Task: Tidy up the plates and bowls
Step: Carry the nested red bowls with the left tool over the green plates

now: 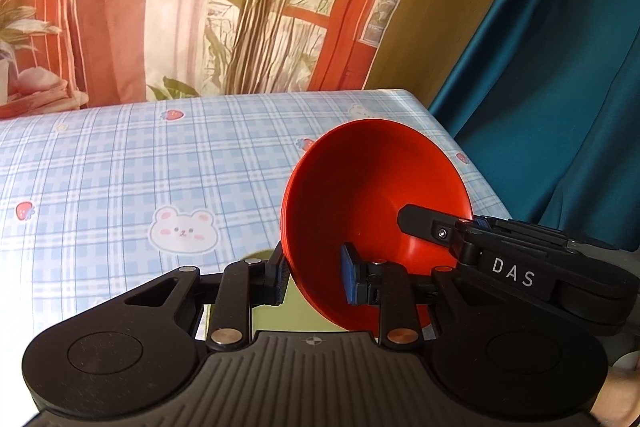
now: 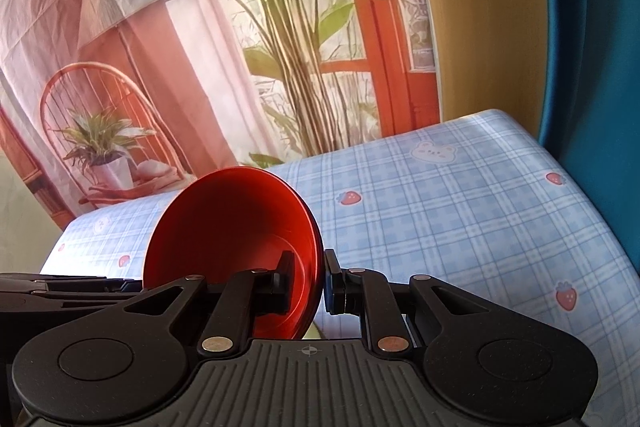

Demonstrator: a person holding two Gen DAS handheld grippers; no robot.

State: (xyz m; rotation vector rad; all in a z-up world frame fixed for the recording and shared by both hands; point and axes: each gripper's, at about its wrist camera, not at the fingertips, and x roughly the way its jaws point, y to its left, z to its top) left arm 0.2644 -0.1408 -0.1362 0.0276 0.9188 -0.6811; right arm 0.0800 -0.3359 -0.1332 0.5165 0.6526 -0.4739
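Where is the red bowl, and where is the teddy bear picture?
red bowl (image 1: 360,187), left wrist view, on its inner wall.
teddy bear picture (image 1: 183,229), left wrist view, on the bear's face on the tablecloth.

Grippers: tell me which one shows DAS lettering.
The right gripper: side-on in the left wrist view, it bears DAS. The left gripper shows no lettering. Both clamp the red bowl.

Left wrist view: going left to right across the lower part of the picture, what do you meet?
Bear print on the tablecloth → left gripper pinching the rim of the red bowl → right gripper, reaching into the bowl from the right → blue curtain.
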